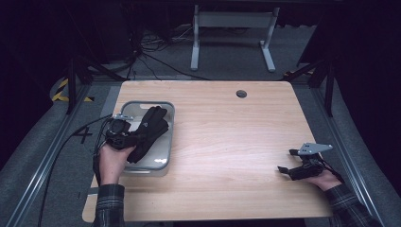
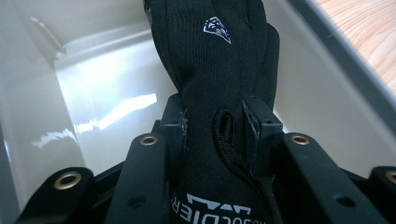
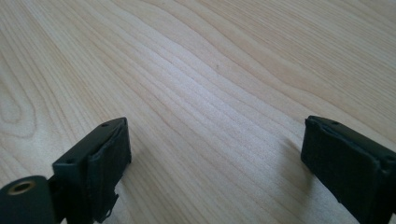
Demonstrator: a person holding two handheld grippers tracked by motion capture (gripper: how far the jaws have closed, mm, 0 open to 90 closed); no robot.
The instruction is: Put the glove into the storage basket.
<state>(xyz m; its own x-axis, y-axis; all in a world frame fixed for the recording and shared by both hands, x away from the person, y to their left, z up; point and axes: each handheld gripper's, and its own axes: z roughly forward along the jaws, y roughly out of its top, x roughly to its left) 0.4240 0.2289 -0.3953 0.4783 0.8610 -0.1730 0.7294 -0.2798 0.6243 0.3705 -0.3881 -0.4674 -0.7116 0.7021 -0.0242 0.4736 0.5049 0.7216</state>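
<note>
A black glove (image 1: 150, 132) with white print hangs over the grey plastic bin (image 1: 166, 158) at the table's left side. My left gripper (image 1: 135, 138) is shut on the glove's cuff end, and the fingers of the glove reach toward the bin's far side. In the left gripper view the glove (image 2: 219, 70) rises from between the two jaws, pinched by the pads (image 2: 259, 133), with the bin's pale floor (image 2: 102, 93) below it. My right gripper (image 1: 286, 161) rests low over the wood near the table's right edge. Its jaws stand wide apart with bare table between them (image 3: 215, 154).
The wooden table (image 1: 227, 142) stretches between the bin and the right hand, with a round cable hole (image 1: 241, 93) near its far edge. Beyond the table stand a white desk frame (image 1: 231, 28) and cables on the floor.
</note>
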